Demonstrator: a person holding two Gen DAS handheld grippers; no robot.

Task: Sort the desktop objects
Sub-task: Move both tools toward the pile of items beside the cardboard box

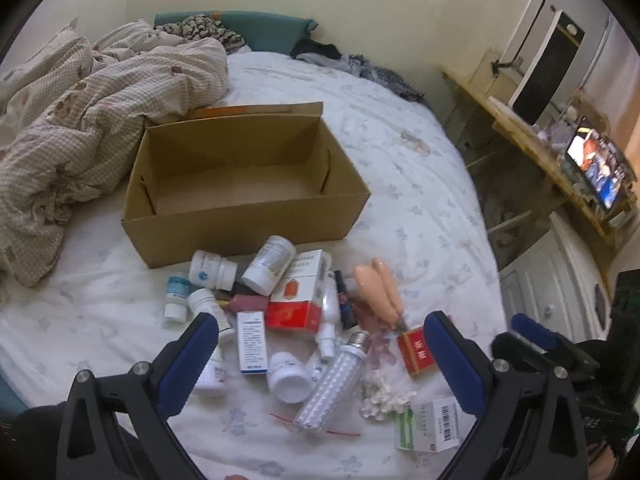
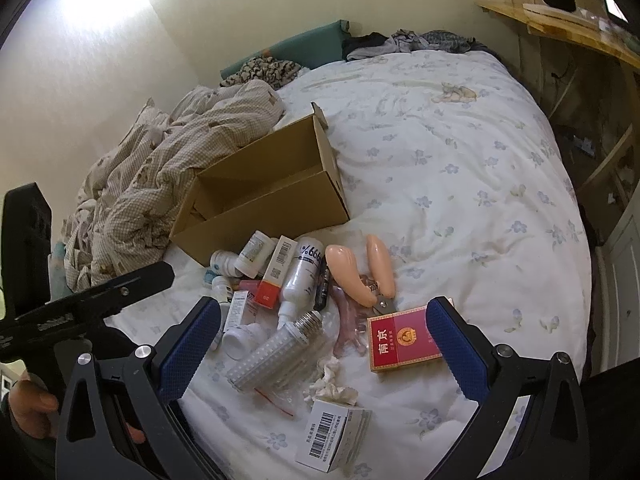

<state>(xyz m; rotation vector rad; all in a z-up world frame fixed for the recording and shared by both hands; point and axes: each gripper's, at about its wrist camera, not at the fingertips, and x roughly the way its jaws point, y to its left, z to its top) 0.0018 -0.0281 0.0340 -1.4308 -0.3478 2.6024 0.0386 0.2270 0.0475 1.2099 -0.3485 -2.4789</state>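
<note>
Both grippers hover low over the near edge of a bed [image 2: 460,152], each with its blue-padded jaws spread wide and holding nothing. The left gripper [image 1: 322,354] hangs above a white pill bottle [image 1: 289,376] and an LED corn bulb [image 1: 332,384] lying on its side. The right gripper [image 2: 324,340] is above the same bulb [image 2: 276,354], with a red cigarette pack [image 2: 404,346] just inside its right finger. Nearest of all lies a small white carton with a barcode [image 2: 334,432], touching some crumpled tissue [image 2: 332,390].

Just beyond is the heap to be sorted: more pill bottles, a red-and-white medicine box [image 1: 298,294], a white spray bottle [image 2: 300,280] and pliers with peach handles [image 2: 360,272]. Behind the heap an open cardboard box [image 1: 240,184] stands empty on the flowered sheet. A rumpled checked quilt [image 1: 80,120] lies further back on the left, and a wooden shelf [image 1: 552,160] runs along the far right
</note>
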